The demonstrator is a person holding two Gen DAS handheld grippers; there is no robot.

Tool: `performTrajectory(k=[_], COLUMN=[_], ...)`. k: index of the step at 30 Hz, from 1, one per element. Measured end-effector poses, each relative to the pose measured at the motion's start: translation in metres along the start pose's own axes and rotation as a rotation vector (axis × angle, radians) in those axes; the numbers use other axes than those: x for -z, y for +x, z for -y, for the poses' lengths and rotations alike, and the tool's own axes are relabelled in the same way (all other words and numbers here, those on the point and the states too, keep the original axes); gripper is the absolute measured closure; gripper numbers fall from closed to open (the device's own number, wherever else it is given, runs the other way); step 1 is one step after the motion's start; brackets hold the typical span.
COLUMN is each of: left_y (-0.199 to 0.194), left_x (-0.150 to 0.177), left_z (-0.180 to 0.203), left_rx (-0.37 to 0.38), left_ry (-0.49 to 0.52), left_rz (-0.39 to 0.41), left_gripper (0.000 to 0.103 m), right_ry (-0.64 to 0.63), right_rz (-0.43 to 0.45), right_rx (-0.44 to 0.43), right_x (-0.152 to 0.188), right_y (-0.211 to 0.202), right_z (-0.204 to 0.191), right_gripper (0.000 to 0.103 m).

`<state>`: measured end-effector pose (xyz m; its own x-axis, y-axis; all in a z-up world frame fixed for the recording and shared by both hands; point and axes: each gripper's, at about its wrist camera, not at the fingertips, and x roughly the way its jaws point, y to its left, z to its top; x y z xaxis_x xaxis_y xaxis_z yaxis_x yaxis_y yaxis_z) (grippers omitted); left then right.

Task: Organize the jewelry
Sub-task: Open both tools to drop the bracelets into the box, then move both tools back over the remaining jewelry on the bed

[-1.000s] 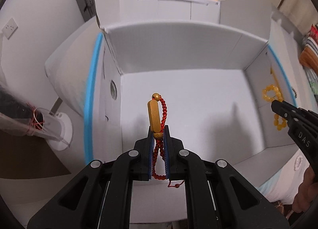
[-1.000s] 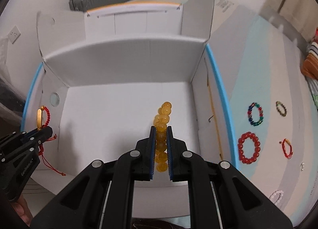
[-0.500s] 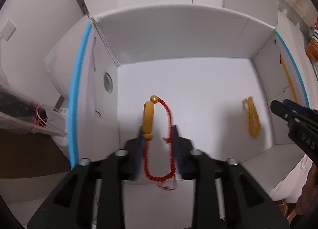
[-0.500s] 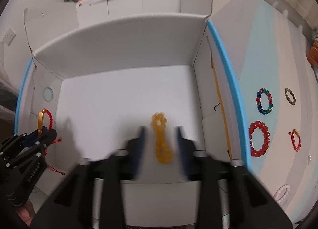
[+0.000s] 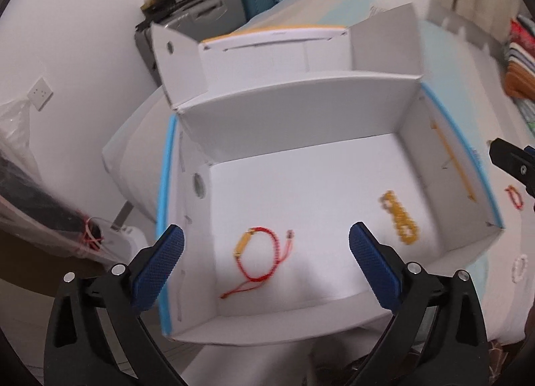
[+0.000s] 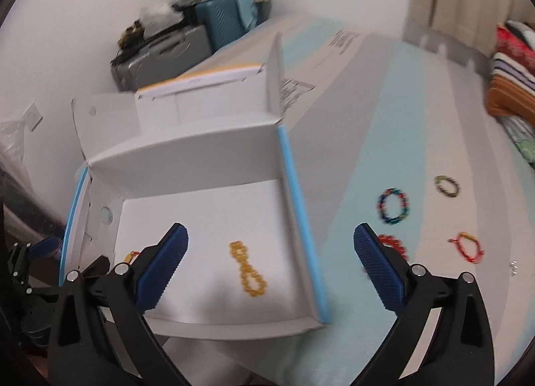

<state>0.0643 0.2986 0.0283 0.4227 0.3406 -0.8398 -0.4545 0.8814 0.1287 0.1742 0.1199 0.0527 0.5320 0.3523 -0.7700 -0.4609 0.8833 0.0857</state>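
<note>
A white open box (image 5: 301,101) with blue edges sits on the bed; it also shows in the right wrist view (image 6: 187,152). A red cord bracelet with a gold bar (image 5: 257,259) lies on its floor at the left. An amber bead bracelet (image 5: 399,217) lies at the right, seen too in the right wrist view (image 6: 249,274). My left gripper (image 5: 265,265) is open and empty above the box's near side. My right gripper (image 6: 271,267) is open and empty above the box's right wall.
On the striped bedspread right of the box lie a multicolour bead bracelet (image 6: 394,205), a dark bead bracelet (image 6: 447,186), a red bead bracelet (image 6: 394,245) and a red cord bracelet (image 6: 468,247). Suitcases (image 6: 187,38) stand at the back wall. Folded clothes (image 6: 511,91) are at the right.
Both grippers opened and dropped their bracelets onto the box floor. Both then pulled back and up; the right one swung toward the bed.
</note>
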Motion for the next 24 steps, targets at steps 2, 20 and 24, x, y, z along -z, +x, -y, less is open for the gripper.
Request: performTrajectory(k=[2, 20, 24], left_y=[-0.007, -0.057, -0.058], left_x=[0.001, 0.016, 0.022], left_z=[0.009, 0.147, 0.178], left_rx=[0.006, 0.196, 0.231], left_ry=[0.008, 0.15, 0.191], left_rz=[0.016, 0.101, 0.11], left_gripper=[0.006, 0.006, 0.006], right_ry=[0.009, 0.115, 0.154], right_rz=[0.034, 0.097, 0.096], right_rx=[0.035, 0.195, 0.226], right_x=[0.003, 0.055, 0.067], right_y=[-0.012, -0.091, -0.1], right_z=[0.011, 0.154, 0.187], right_gripper=[0.008, 0.008, 0.008])
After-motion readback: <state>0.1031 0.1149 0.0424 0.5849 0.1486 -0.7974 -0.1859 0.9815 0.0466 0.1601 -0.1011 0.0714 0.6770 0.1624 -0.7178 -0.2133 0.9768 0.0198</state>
